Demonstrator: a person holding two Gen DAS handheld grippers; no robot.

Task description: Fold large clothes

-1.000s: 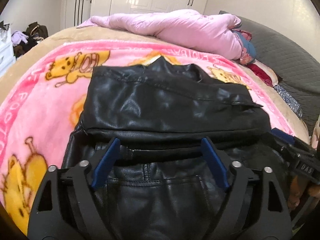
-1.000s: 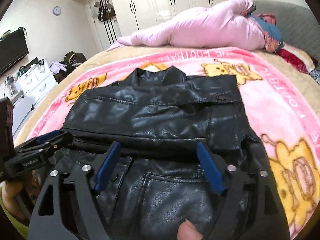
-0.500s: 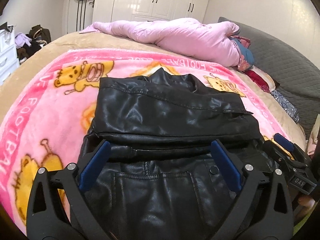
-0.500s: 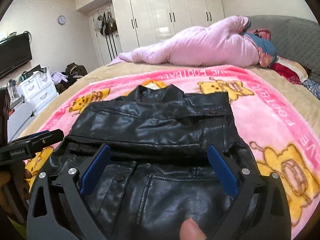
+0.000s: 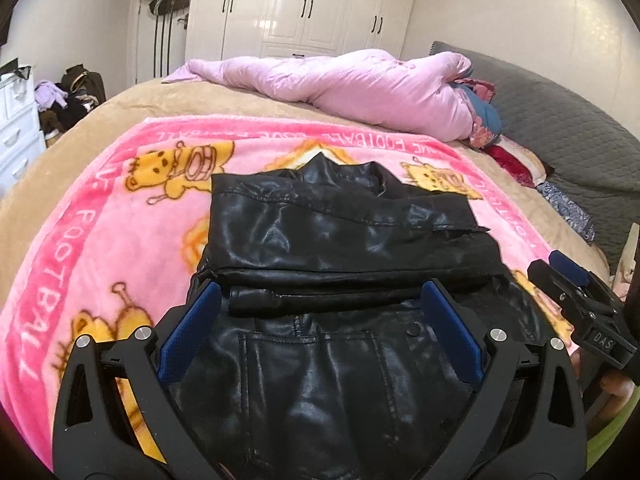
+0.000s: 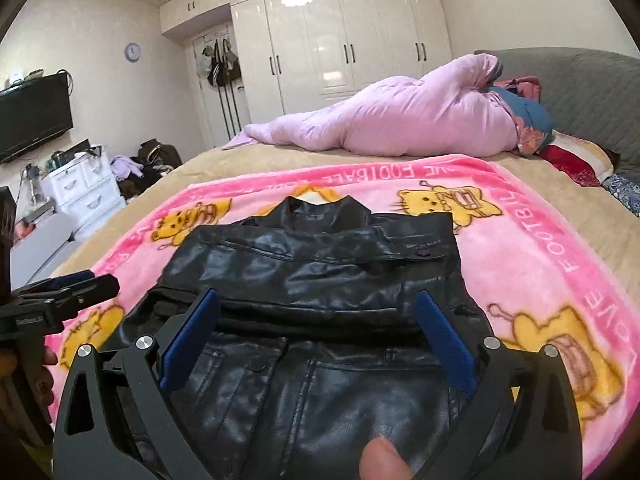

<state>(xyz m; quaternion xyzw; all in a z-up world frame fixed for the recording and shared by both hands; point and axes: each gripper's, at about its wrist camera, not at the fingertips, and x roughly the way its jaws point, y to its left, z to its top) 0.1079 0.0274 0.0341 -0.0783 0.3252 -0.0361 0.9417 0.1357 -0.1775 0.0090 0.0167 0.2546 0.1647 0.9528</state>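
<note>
Grippers are hanging above the near hem of the jacket [image 5: 344, 280]: the left gripper [image 5: 318, 330] and the right gripper [image 6: 316, 338] are both gaping wide, holding nothing. Beyond them, the jacket is lying partly folded on the pink blanket [image 5: 100, 220], sleeves crossing its middle, collar farthest. Slick leather is likely risking springing open if gripped shallowly, dragging the sleeves off.
</note>
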